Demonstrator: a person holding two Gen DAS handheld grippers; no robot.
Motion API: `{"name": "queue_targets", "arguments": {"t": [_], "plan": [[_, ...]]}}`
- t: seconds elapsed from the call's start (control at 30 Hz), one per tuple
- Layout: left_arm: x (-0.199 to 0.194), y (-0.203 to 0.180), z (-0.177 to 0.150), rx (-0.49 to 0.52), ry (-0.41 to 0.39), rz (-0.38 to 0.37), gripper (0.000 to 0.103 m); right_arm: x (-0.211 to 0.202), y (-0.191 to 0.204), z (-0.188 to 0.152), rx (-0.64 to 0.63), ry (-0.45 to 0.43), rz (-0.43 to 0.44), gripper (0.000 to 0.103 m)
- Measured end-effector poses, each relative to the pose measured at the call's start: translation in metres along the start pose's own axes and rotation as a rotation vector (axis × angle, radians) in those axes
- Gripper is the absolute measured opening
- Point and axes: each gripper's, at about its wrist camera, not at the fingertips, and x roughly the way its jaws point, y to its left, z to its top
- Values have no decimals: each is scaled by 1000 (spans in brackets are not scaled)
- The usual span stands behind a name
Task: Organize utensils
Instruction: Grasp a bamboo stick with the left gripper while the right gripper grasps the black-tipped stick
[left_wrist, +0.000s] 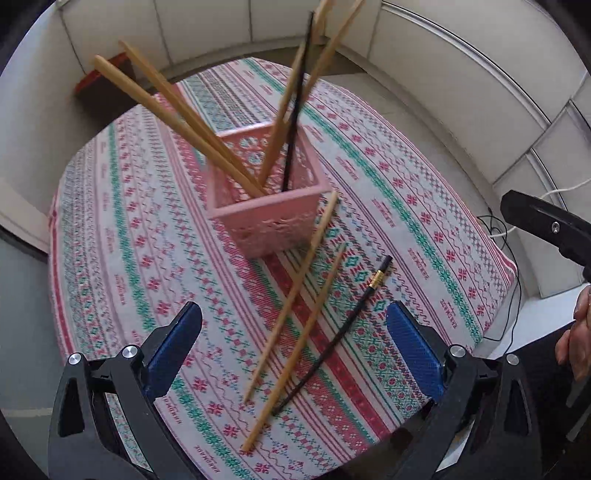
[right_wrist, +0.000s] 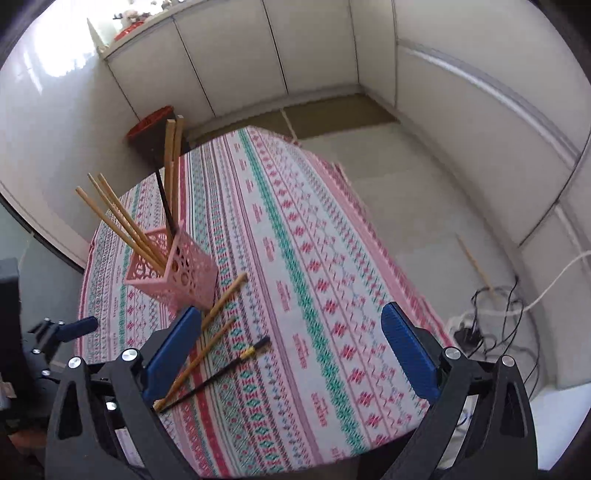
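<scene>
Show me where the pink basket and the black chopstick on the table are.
pink basket (left_wrist: 269, 225), left wrist view, on its near wall.
black chopstick (left_wrist: 347, 328), left wrist view, on the middle of its shaft.

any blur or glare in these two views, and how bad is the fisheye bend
Left wrist view: the wooden chopsticks standing in the pink basket are smeared by motion blur, while the black chopstick on the tablecloth is sharper; the table edge bows strongly. Right wrist view: bright glare on the glossy wall at upper left, cabinet lines curve, corners go dark.

Woven tablecloth (left_wrist: 388, 206), perforated plastic basket (left_wrist: 269, 221), wooden chopsticks (left_wrist: 291, 299)
</scene>
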Motion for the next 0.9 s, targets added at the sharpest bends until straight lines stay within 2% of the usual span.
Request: {"name": "queue_targets", "arguments": {"t": [0.03, 0.1, 0.17, 0.23, 0.27, 0.37, 0.5, 0.8, 0.83, 0.9], "plan": [[6, -5, 0, 8, 5, -25, 95, 4, -4, 0, 20, 23, 13, 95], [18, -14, 2, 24, 18, -67, 87, 7, -8, -3, 41, 35, 18, 95], [33, -25, 6, 40, 44, -84, 64, 6, -13, -4, 53, 24, 12, 95], [46, -32, 11, 53, 70, -79, 51, 6, -18, -2, 62, 29, 11, 95], [51, -33, 15, 53, 78, -65, 48, 7, -22, -2, 71, 39, 14, 95], [66, -33, 22, 42, 111, -57, 41, 14, -31, -1, 114, 78, 39, 95], [75, -31, 26, 35, 133, -47, 40, 19, -39, 0, 159, 121, 83, 95], [103, -33, 28, 46, 184, -23, 40, 29, -35, -4, 138, 149, 44, 95], [102, -34, 28, 62, 167, -21, 41, 31, -36, -5, 141, 153, 35, 95], [102, -36, 28, 68, 158, -23, 34, 38, -38, -6, 151, 166, 17, 95]]}}
